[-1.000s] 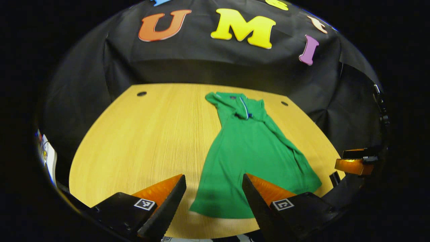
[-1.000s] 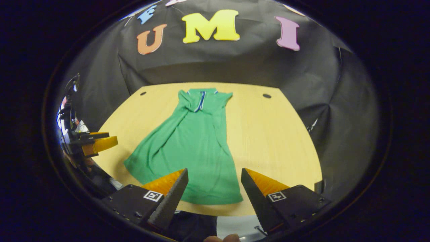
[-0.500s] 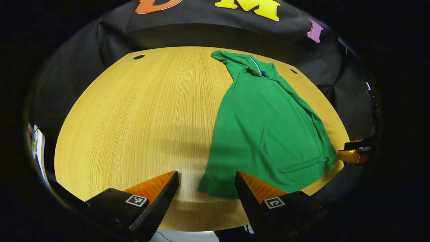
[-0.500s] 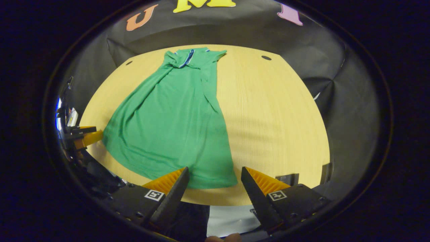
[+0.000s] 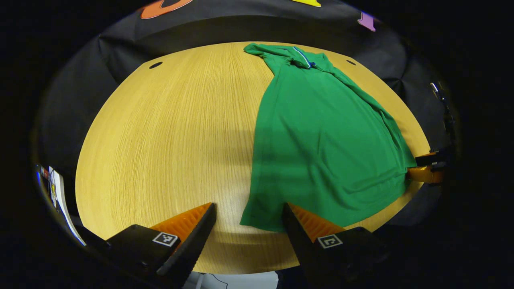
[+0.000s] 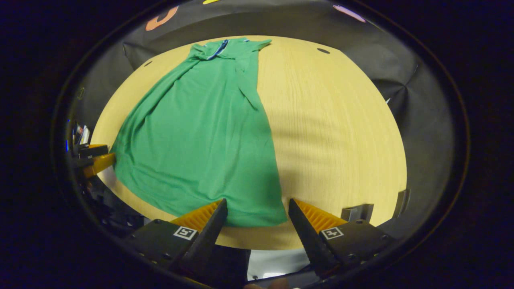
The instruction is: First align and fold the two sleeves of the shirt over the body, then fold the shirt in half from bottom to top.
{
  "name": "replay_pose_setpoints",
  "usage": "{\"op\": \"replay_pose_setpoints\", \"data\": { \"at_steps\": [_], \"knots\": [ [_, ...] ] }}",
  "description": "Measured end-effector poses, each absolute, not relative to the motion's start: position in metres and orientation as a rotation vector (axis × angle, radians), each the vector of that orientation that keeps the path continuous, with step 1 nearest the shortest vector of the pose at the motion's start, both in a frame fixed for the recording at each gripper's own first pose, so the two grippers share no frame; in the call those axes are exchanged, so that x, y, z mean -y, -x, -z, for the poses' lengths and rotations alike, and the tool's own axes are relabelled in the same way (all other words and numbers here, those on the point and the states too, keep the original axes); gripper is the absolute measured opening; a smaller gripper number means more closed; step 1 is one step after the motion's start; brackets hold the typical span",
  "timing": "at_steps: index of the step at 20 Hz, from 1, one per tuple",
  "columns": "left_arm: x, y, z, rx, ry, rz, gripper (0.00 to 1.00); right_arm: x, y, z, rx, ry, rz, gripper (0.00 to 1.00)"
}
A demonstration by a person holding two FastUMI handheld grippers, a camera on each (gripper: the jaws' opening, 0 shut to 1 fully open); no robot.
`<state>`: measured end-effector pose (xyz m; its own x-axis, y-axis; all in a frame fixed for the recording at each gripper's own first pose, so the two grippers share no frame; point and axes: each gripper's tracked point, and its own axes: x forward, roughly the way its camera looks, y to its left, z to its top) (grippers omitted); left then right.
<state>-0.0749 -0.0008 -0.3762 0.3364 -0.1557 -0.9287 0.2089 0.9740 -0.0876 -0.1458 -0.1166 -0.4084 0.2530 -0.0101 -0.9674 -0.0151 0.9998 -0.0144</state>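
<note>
Left gripper [image 5: 245, 210] is poised over the near edge of the table [image 5: 160, 132], its fingers spread wide apart with nothing between them but the near left corner of the shirt's hem just past the tips. Right gripper [image 6: 255, 206] is the same story at the other end of the hem: fingers held well apart, the near right corner of the hem lying just beyond the gap, no cloth pinched.

The green shirt [image 5: 321, 136] lies flat on the wooden table, collar at the far end, hem at the near edge. Both sleeves are folded in over the body, so it tapers narrow at the collar and fans out toward the hem. In the right gripper view the shirt [image 6: 200, 128] sits left of centre, with bare wood stretching away to the right.
</note>
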Motion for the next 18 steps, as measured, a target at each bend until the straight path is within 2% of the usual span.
{"op": "replay_pose_setpoints", "data": {
  "at_steps": [1, 3, 4, 5, 6, 7, 8, 9, 10, 11, 12, 15, 18],
  "knots": [
    [0.003, 0.068, 0.371, -1.21, -0.042, 0.23, 1.0, 0.116, 0.147, 0.408, -1.315, 0.015, 0.001, 0.96],
    [0.011, 0.055, 0.356, -1.221, -0.048, 0.244, 1.0, 0.118, 0.148, 0.408, -1.324, 0.008, 0.003, 0.88],
    [0.016, 0.048, 0.349, -1.226, -0.053, 0.253, 0.88, 0.119, 0.147, 0.408, -1.328, -0.001, 0.006, 0.82],
    [0.021, 0.04, 0.34, -1.227, -0.055, 0.266, 0.81, 0.119, 0.148, 0.409, -1.33, -0.01, 0.011, 0.68],
    [0.025, 0.03, 0.333, -1.227, -0.054, 0.272, 0.68, 0.118, 0.146, 0.41, -1.334, -0.027, 0.012, 0.53],
    [0.03, 0.021, 0.324, -1.227, -0.049, 0.281, 0.6, 0.116, 0.146, 0.408, -1.334, -0.047, 0.011, 0.37],
    [0.035, 0.011, 0.314, -1.231, -0.045, 0.292, 0.46, 0.113, 0.146, 0.409, -1.338, -0.065, 0.007, 0.21],
    [0.04, 0.001, 0.307, -1.234, -0.037, 0.301, 0.38, 0.113, 0.146, 0.409, -1.335, -0.068, 0.009, 0.08],
    [0.036, 0.022, 0.314, -1.237, -0.031, 0.299, 0.21, 0.113, 0.146, 0.409, -1.338, -0.064, 0.004, 0.1],
    [0.027, 0.05, 0.35, -1.241, -0.023, 0.302, 0.14, 0.11, 0.145, 0.412, -1.323, -0.072, 0.0, 0.07],
    [0.043, 0.0, 0.313, -1.258, -0.008, 0.308, 0.1, 0.11, 0.148, 0.41, -1.334, -0.074, -0.002, 0.0],
    [0.052, 0.01, 0.289, -1.27, 0.052, 0.354, 0.07, 0.106, 0.144, 0.402, -1.323, -0.085, -0.026, 0.02],
    [0.055, 0.004, 0.27, -1.25, 0.089, 0.409, 0.06, 0.106, 0.134, 0.384, -1.287, -0.098, -0.044, 0.0]
  ]
}}
